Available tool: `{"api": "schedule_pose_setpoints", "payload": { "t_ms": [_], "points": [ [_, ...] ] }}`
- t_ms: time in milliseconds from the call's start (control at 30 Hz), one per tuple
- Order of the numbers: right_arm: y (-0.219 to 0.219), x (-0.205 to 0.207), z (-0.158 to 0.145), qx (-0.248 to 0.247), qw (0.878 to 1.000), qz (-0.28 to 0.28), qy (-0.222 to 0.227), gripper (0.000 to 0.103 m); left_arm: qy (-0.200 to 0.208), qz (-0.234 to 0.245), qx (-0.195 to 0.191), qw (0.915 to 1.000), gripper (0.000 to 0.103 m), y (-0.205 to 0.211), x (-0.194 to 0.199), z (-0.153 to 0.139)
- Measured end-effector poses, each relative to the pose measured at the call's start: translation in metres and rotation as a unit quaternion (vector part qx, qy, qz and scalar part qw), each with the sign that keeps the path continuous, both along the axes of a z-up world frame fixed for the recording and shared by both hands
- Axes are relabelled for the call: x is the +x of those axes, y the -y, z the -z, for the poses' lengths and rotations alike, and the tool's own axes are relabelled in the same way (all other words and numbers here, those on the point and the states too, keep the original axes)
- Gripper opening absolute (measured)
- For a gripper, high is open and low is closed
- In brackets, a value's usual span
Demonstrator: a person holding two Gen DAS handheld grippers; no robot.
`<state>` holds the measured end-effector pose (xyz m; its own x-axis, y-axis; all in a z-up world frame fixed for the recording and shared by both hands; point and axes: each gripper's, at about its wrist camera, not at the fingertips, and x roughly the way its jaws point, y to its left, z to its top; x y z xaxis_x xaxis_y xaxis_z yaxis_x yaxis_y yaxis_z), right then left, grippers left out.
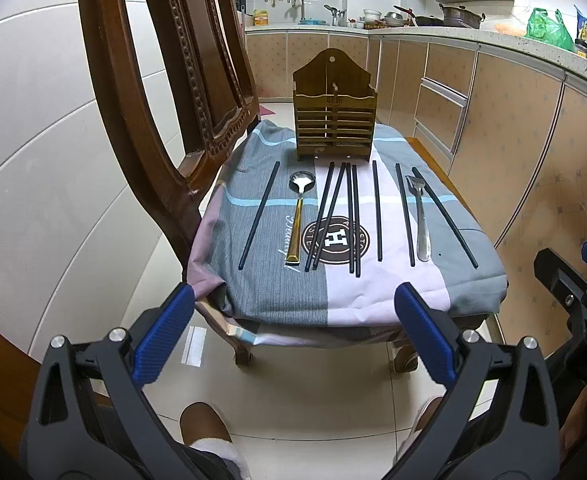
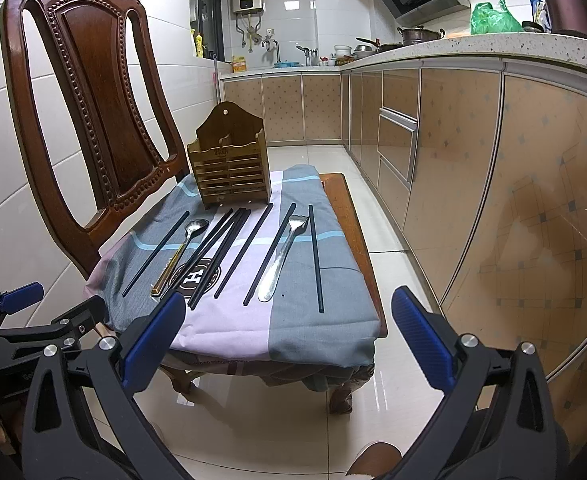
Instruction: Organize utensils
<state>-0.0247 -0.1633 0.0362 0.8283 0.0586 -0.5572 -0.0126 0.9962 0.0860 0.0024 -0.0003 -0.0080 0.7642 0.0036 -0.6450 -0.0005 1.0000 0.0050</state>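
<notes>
Open floor (image 1: 313, 380) before the chair seat (image 1: 333, 292), nothing between grippers and the near edge. Chair back (image 1: 141, 92) walling the left side, holder (image 1: 333, 120) blocking the far end, cabinets (image 2: 473, 168) close along the right.

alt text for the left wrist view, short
Black chopsticks, a gold-handled spoon and a silver fork lie in a row on a cloth-covered chair seat, in front of an empty-looking wooden utensil holder. The open left tongs hover short of the seat, holding nothing.
</notes>
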Motion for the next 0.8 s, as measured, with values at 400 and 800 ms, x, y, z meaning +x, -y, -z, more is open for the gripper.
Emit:
{"api": "schedule_pose_setpoints", "payload": {
  "t_ms": [400,800],
  "points": [
    [-0.002,-0.005,-0.001,-0.014,1.0,-0.002,0.013,0.1,0.027,0.04,-0.029,0.9984,0.099,-0.003,-0.007,0.004],
    [0.006,0.005,0.0,0.012,1.0,-0.013,-0.001,0.101,0.0,0.029,-0.026,0.9992,0.099,-0.009,0.0,0.015]
  ]
}}
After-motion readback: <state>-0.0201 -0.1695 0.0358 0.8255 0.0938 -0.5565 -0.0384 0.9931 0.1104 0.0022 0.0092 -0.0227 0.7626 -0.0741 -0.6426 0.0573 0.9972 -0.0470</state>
